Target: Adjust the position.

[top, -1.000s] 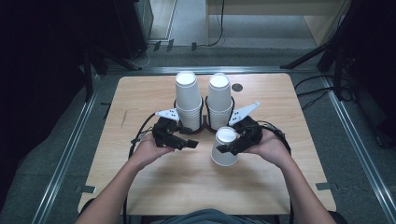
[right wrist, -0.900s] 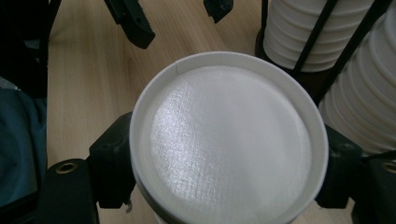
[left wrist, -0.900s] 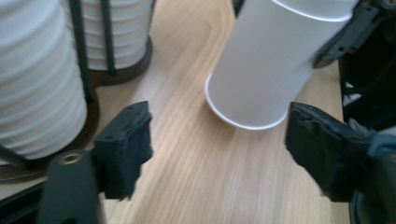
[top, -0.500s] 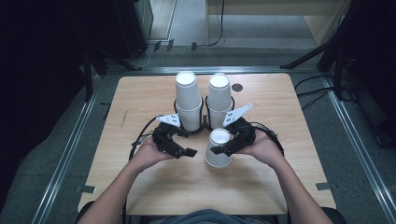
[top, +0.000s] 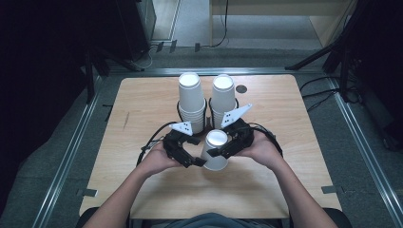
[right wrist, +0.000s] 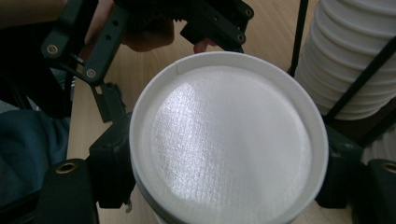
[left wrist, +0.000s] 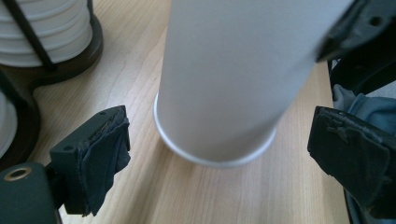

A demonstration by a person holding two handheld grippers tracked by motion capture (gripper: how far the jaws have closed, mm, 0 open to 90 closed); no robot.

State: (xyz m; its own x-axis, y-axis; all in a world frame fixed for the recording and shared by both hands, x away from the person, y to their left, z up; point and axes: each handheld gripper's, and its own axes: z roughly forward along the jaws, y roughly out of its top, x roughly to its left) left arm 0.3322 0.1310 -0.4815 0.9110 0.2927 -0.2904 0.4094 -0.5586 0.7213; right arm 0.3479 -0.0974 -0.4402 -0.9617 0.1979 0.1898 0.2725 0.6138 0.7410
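An upside-down white paper cup (top: 216, 153) is held just in front of the two cup stacks, with my right gripper (top: 222, 148) shut on its upper part. In the right gripper view the cup's base (right wrist: 224, 149) sits between my right gripper's (right wrist: 229, 179) jaws, which press on both sides. My left gripper (top: 195, 161) is at the cup's lower left. In the left gripper view the cup's rim (left wrist: 212, 156) is between the pads (left wrist: 105, 156) of my left gripper (left wrist: 229, 158), apart from both. These jaws have just been opening and stand open.
Two tall stacks of upside-down white cups (top: 191, 97) (top: 223, 94) stand in black wire holders (top: 207, 124) at the middle back of the wooden table (top: 142, 109). A dark round mark (top: 241, 89) lies behind the right stack. Metal rails run along both table sides.
The cup and the right gripper have shifted slightly left and toward the person. The left gripper's jaws have spread wider around the cup's lower end.
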